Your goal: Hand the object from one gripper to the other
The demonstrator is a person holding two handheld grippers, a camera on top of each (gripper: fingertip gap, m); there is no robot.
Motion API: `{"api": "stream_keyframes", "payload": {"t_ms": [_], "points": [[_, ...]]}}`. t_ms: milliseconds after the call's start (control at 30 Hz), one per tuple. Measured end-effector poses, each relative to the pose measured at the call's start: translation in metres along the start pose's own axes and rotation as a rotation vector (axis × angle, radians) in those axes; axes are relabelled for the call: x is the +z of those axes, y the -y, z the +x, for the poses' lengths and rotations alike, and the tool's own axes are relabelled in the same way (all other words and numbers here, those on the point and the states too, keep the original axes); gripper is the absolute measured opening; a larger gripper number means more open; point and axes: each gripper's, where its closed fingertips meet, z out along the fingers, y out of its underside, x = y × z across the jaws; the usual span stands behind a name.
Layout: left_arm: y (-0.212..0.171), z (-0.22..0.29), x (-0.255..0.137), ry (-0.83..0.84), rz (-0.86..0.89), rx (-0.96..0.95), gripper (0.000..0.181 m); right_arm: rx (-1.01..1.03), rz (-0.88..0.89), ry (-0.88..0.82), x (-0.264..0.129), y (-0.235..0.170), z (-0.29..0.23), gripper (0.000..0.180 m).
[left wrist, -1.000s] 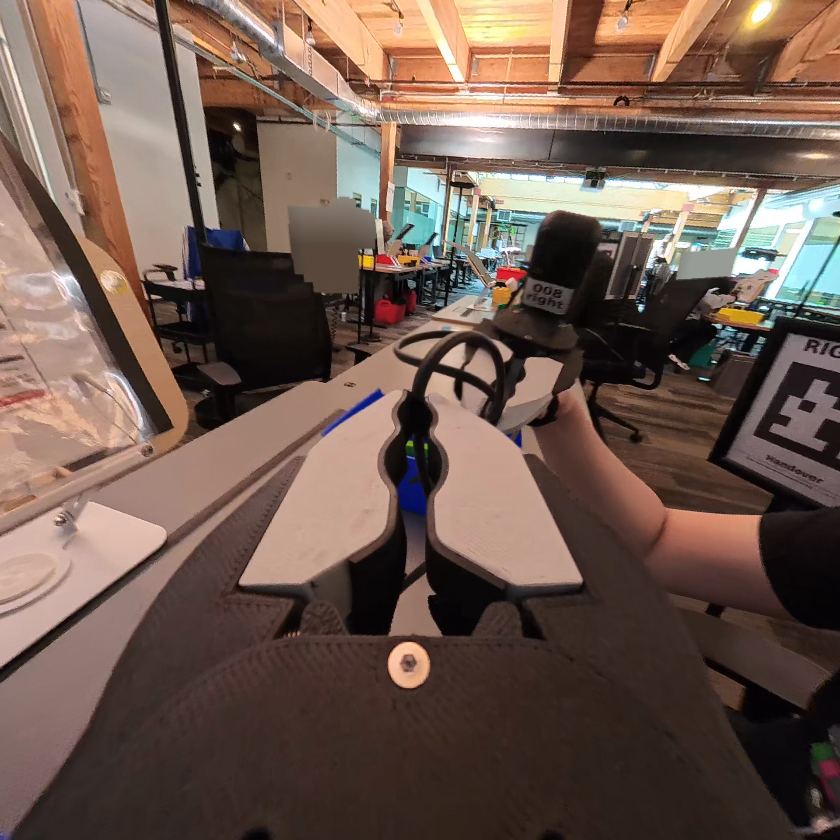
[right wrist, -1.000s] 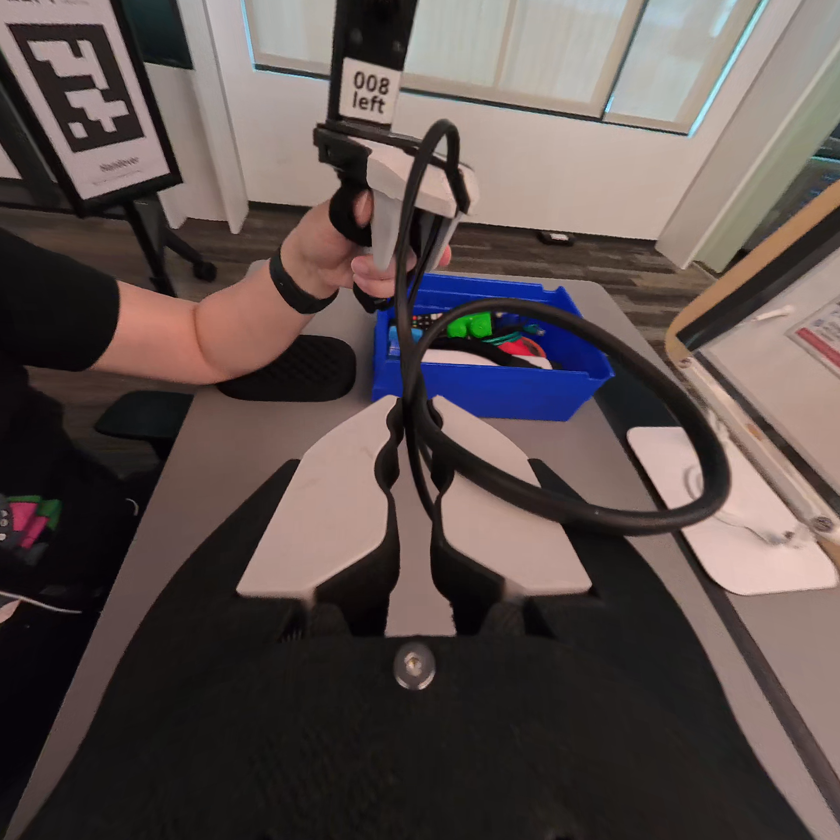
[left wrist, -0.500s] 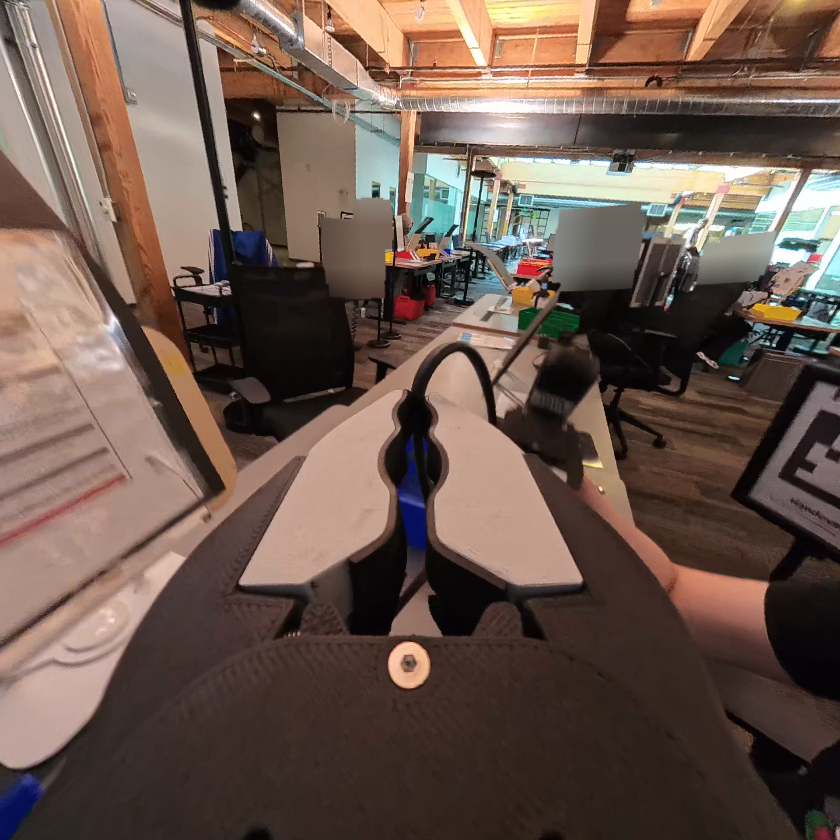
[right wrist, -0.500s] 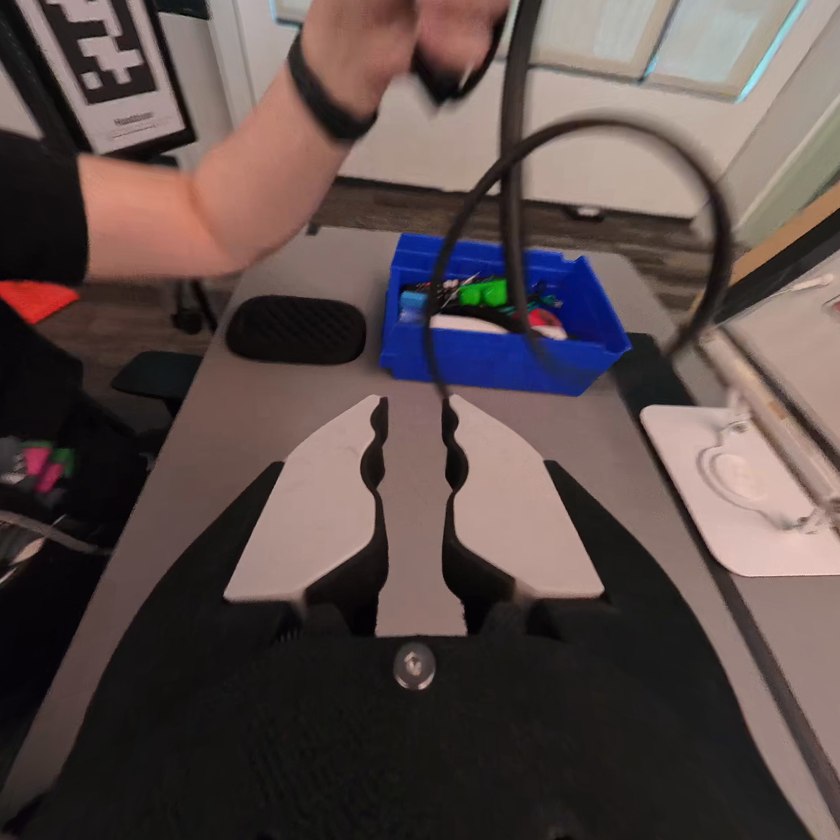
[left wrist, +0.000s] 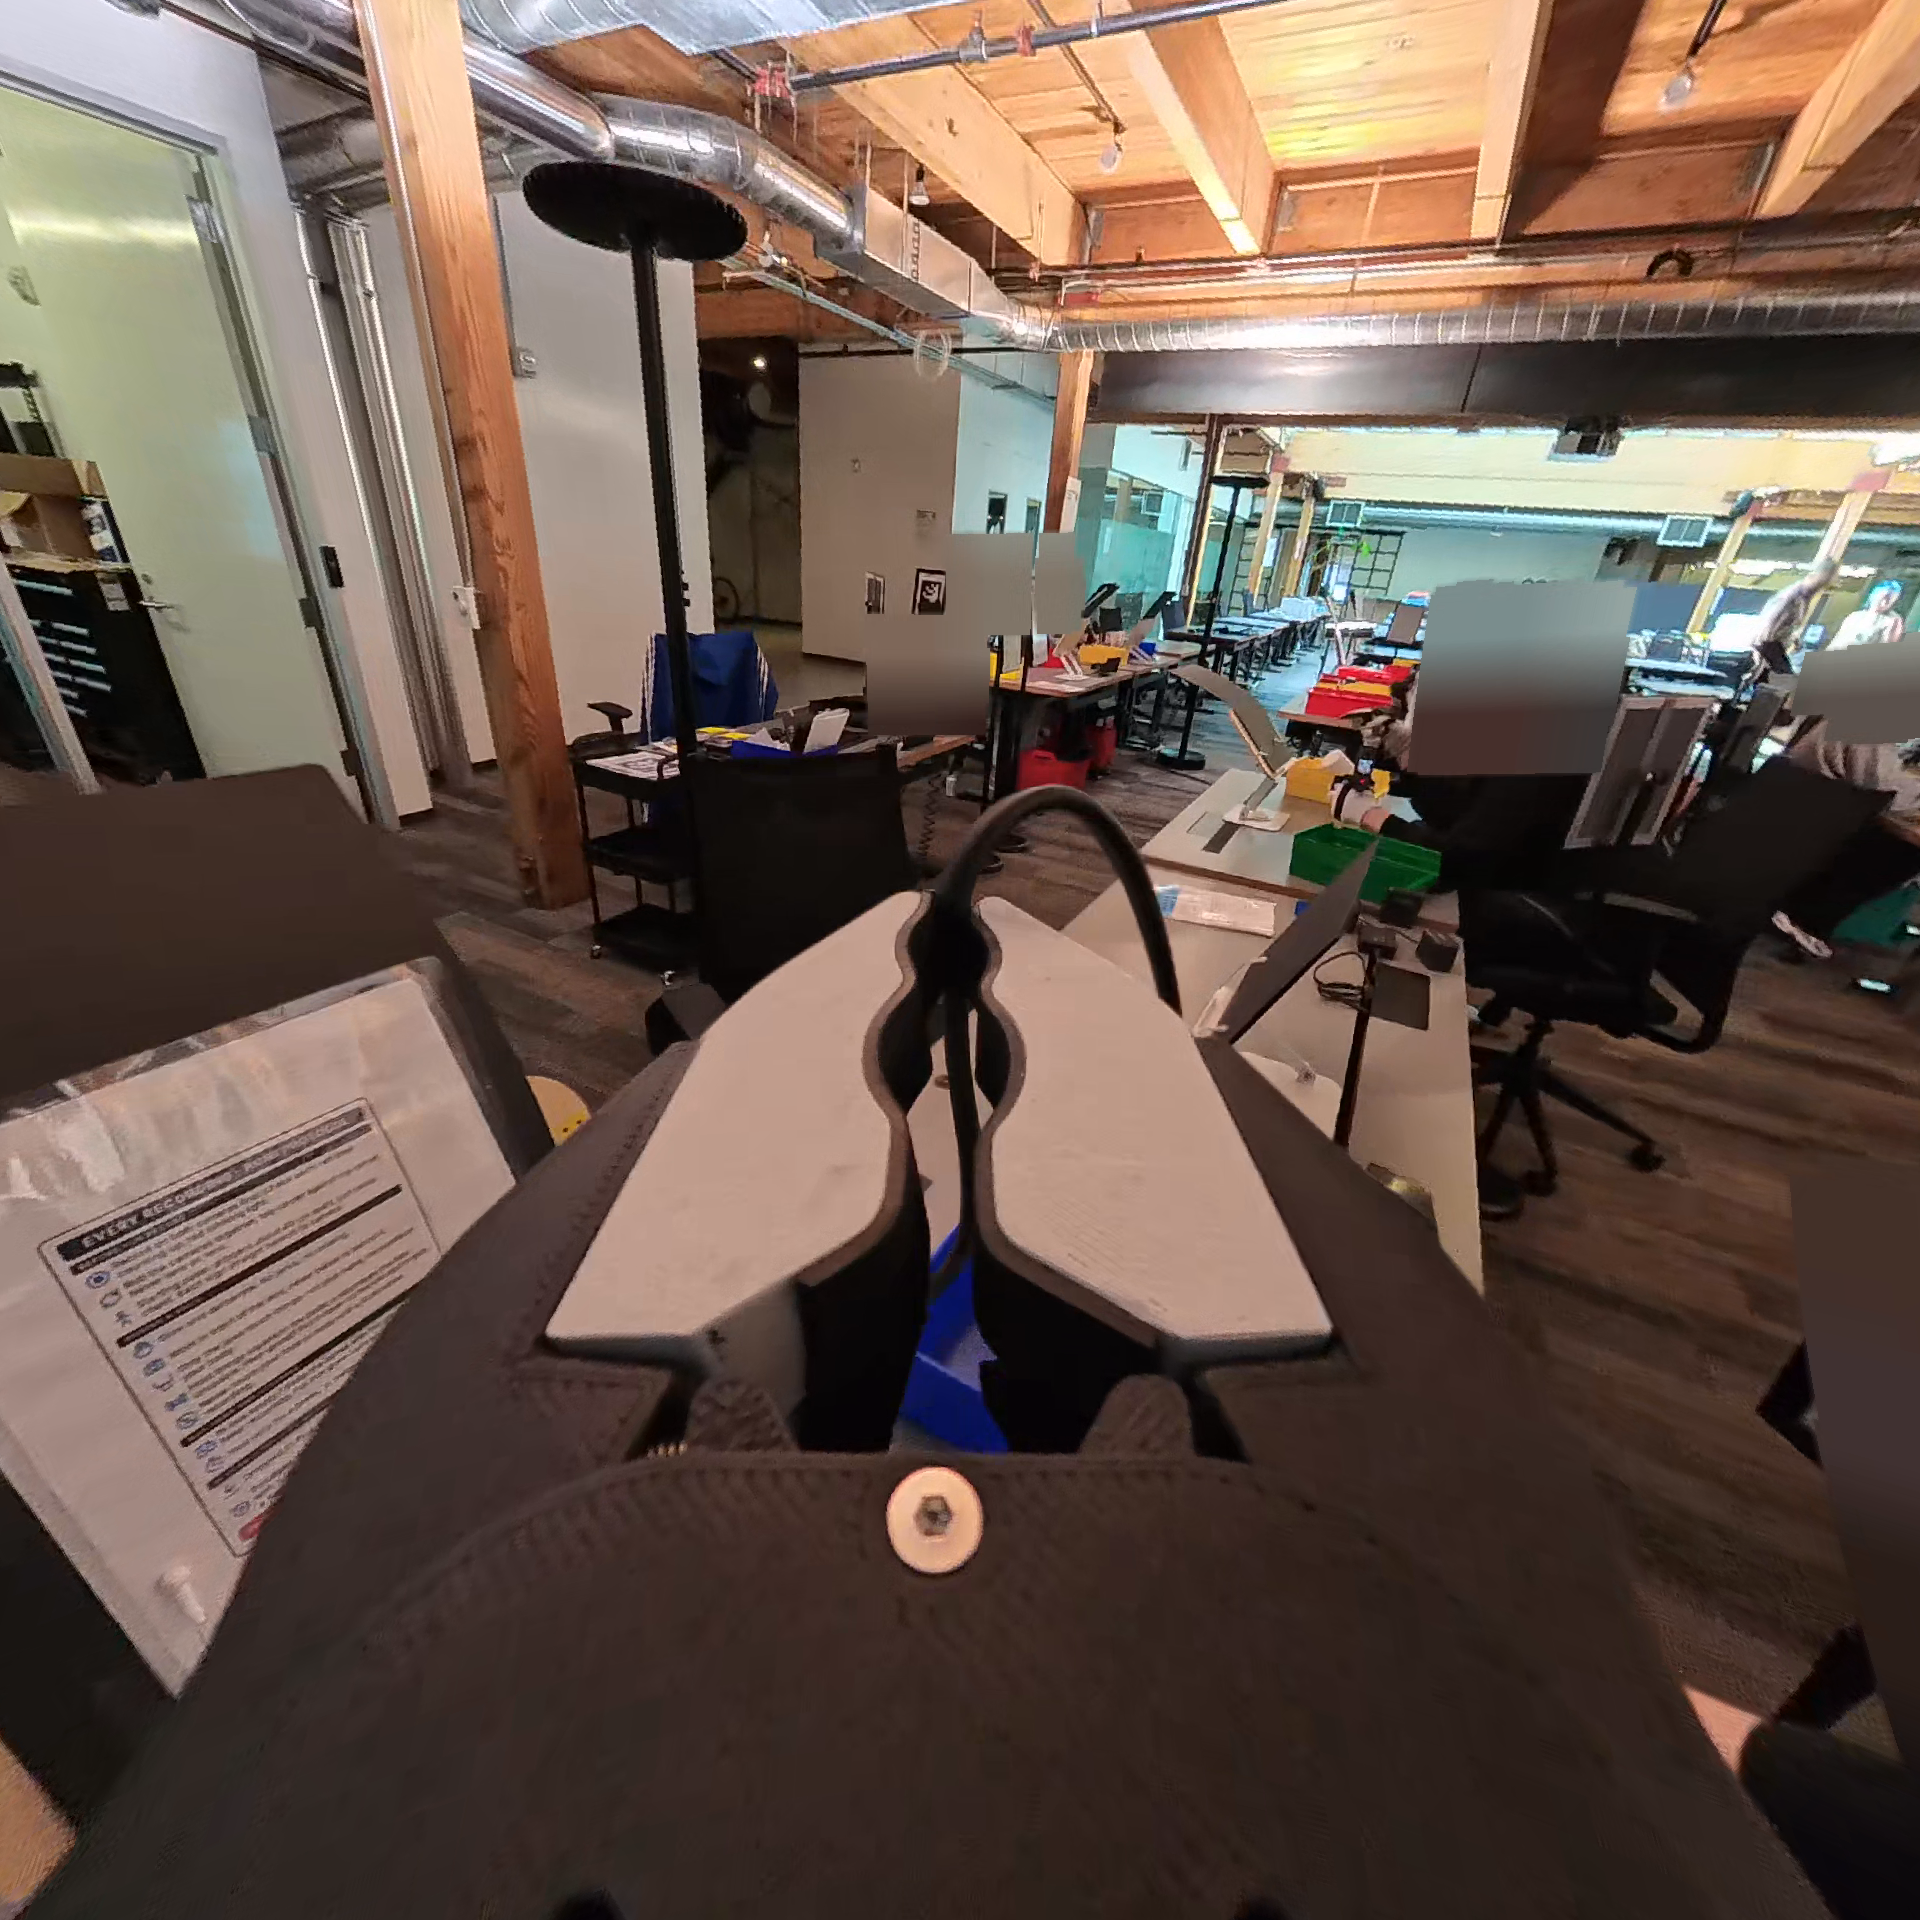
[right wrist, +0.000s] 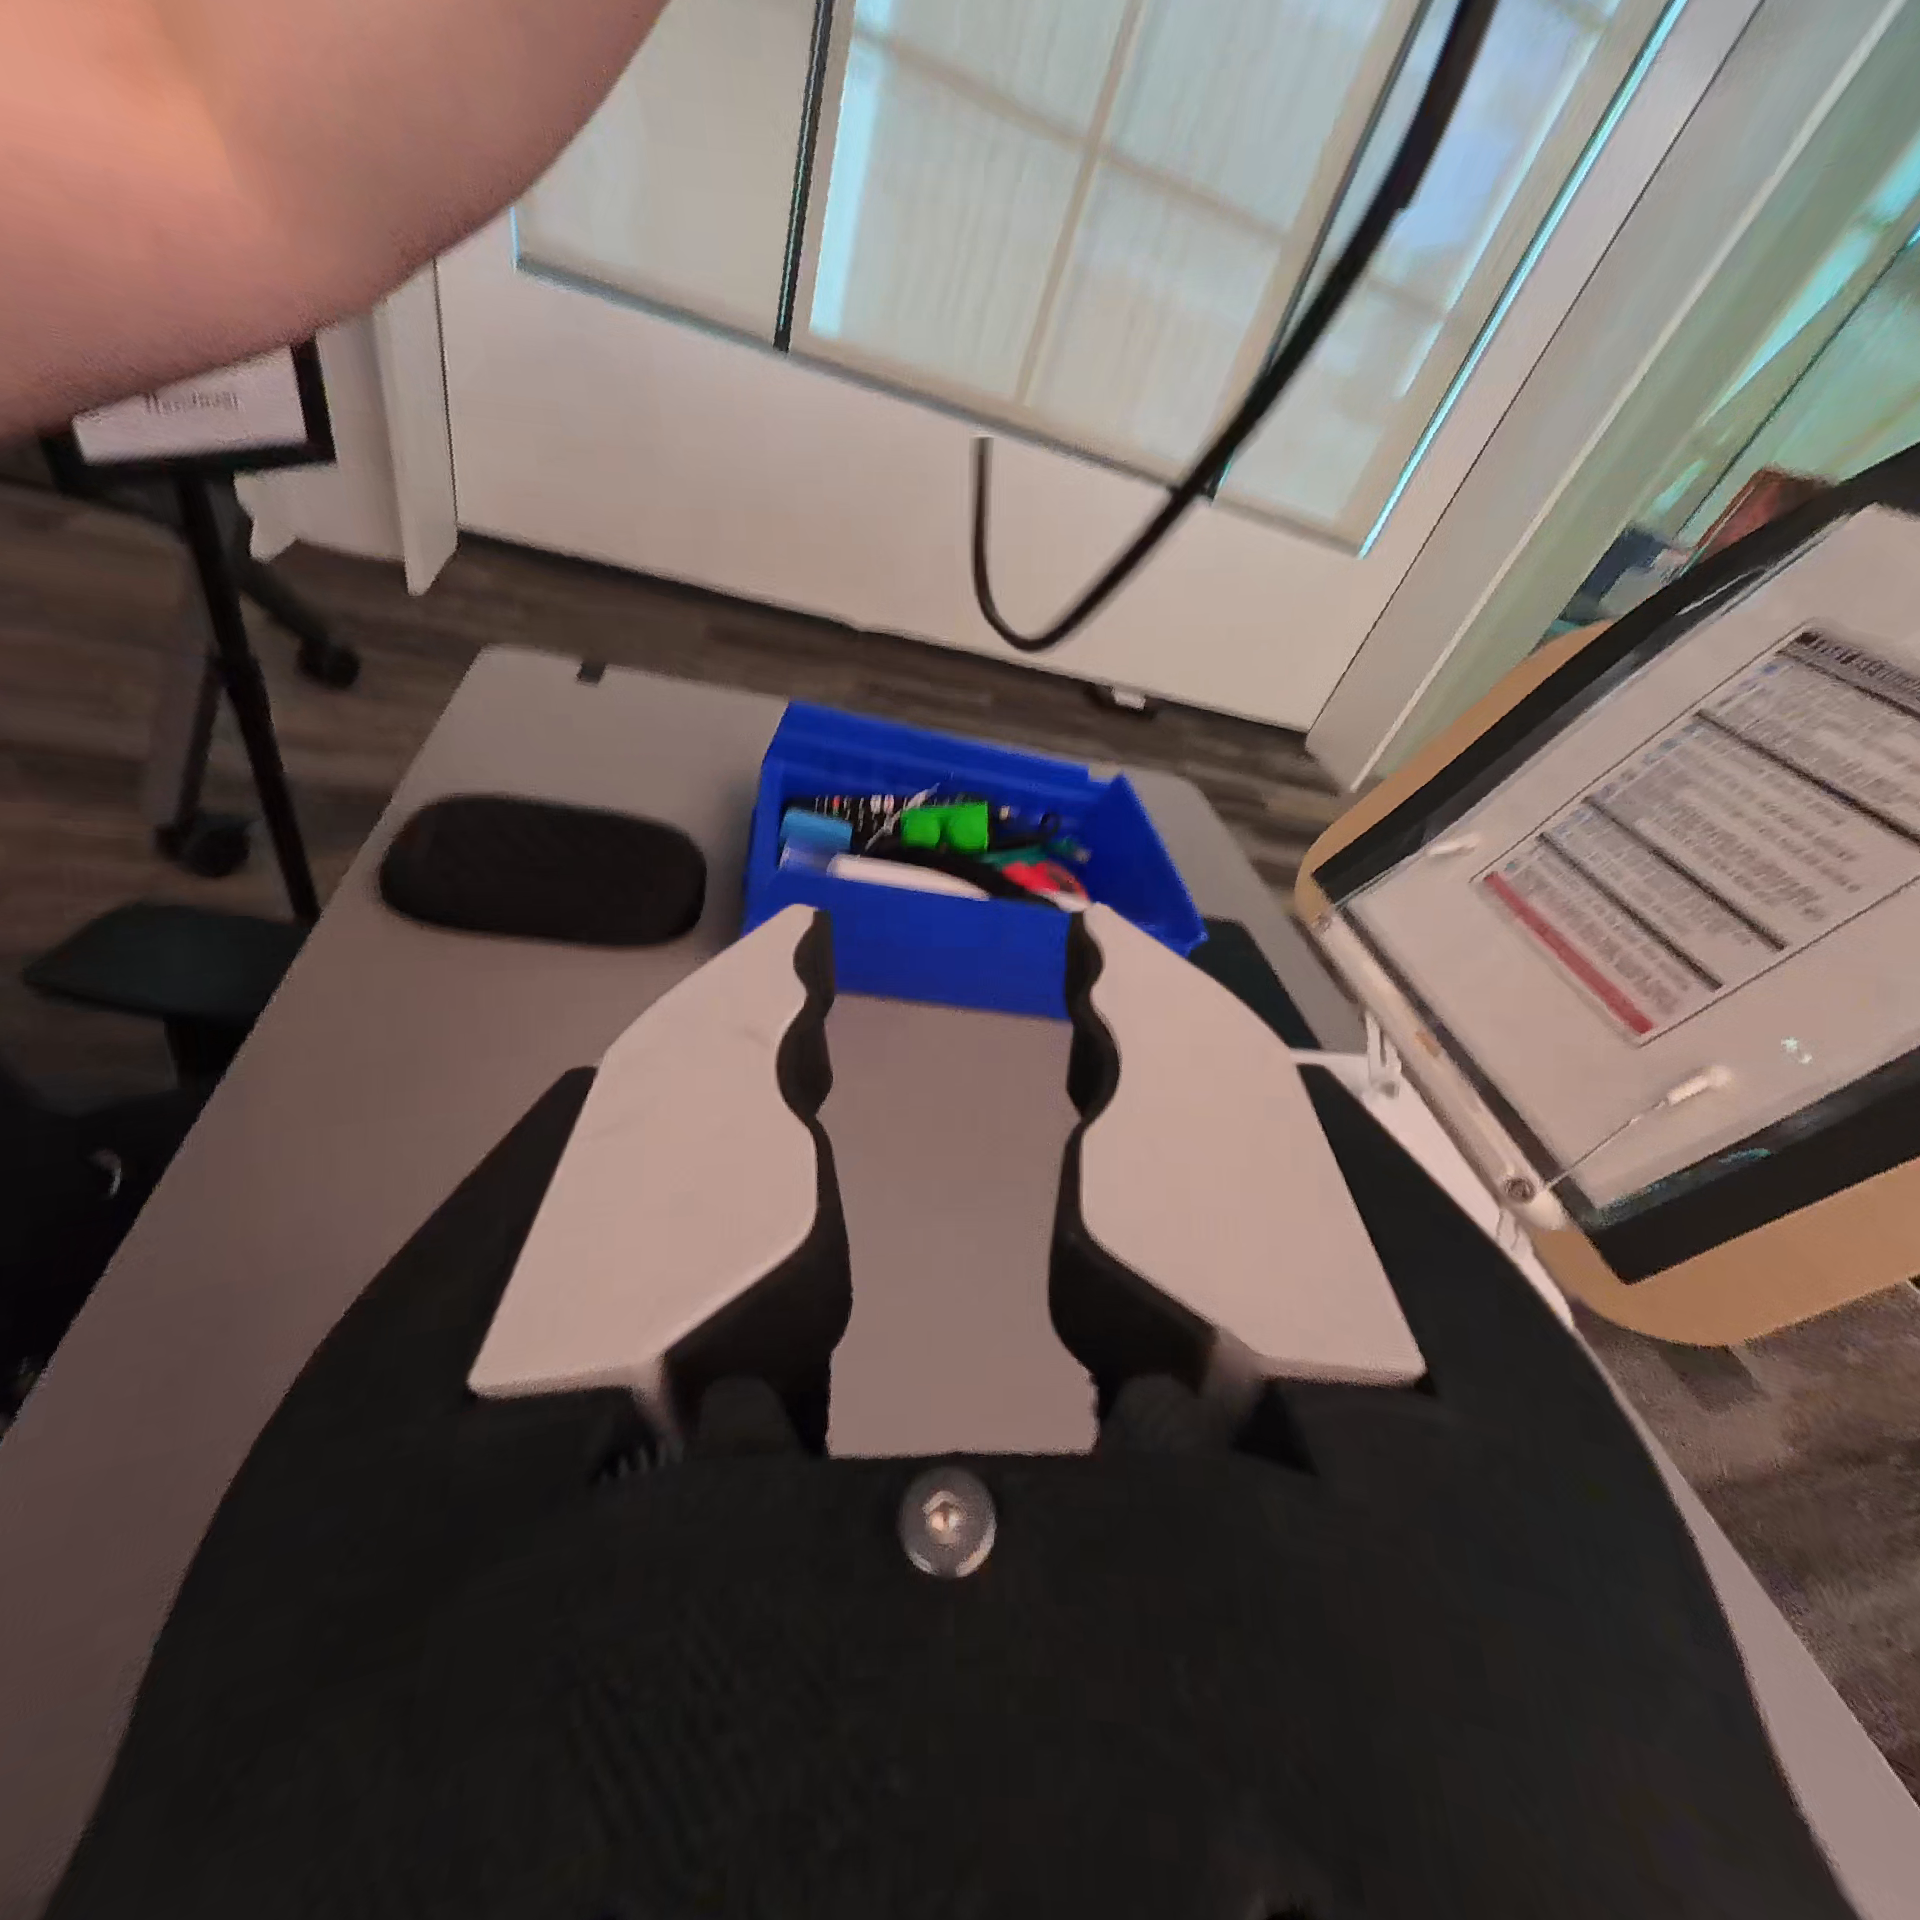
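One black cable [left wrist: 1049, 821] arches upward from left gripper [left wrist: 951, 935].

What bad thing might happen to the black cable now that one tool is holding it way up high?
The left tool pinches the black cable only at its tips, so it might slip out. The long loop dangles above the blue bin and could snag on the clutter inside. The open right tool is too low to catch it.

Open-plan office/lab loft. Exposed wood beams [left wrist: 1164, 156] and metal ducting [left wrist: 1351, 322] across the top, rows of desks [left wrist: 1236, 862] and black office chairs [left wrist: 1621, 935] mid-right, parts bins [left wrist: 1361, 862], marker sign [left wrist: 928, 592] center.
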Motion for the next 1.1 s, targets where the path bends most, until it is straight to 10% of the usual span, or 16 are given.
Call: {"api": "stream_keyframes", "payload": {"t_ms": [967,1100], "points": [[-0.097,0.130,0.044,-0.170,-0.325,0.188,0.003,0.100,0.280,-0.498,-0.015,0.098,-0.002,0.063],[-0.112,0.154,0.051,-0.213,-0.362,0.247,0.003,0.072,0.215,-0.510,-0.016,0.091,-0.001,0.013]]}}
